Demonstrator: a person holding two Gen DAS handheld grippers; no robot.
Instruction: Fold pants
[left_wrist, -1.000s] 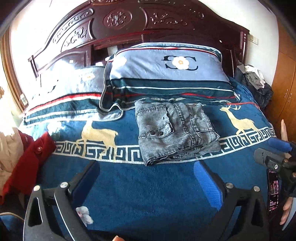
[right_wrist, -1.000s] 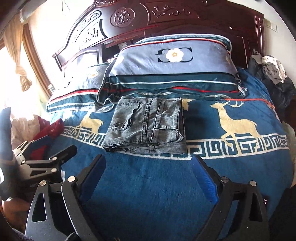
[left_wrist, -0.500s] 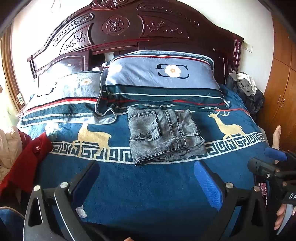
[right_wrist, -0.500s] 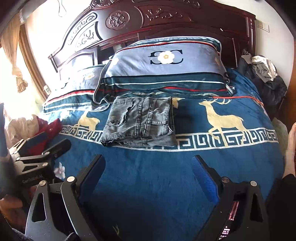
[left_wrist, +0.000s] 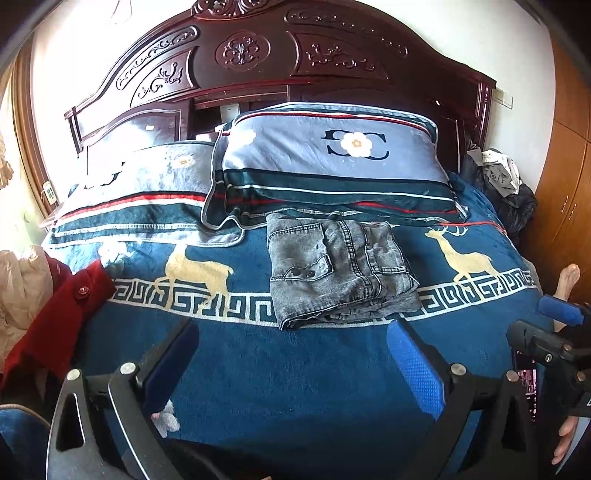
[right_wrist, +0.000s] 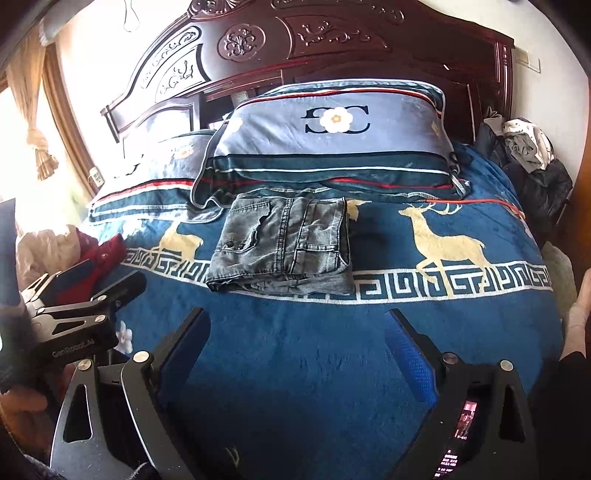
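Both the left gripper (left_wrist: 291, 354) and right gripper (right_wrist: 295, 343) hang wide apart and empty above the blue deer blanket (left_wrist: 295, 369). The folded grey jeans (left_wrist: 336, 269) lie ahead, touching the pillow (left_wrist: 332, 166), apparently finished and released.

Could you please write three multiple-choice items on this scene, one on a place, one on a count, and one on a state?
1. Where do the jeans lie?
A. on the floor
B. on the blanket, just before the front pillow
C. on the red coat

2. How many deer figures show fully on the blanket?
A. two
B. five
C. none

3. How are the jeans?
A. spread flat
B. hanging
C. folded into a compact stack

Answers: 1 B, they rest below the pillow's edge; 2 A, one either side of the jeans; 3 C, layered edges show, and the left tool and right tool are open and clear.
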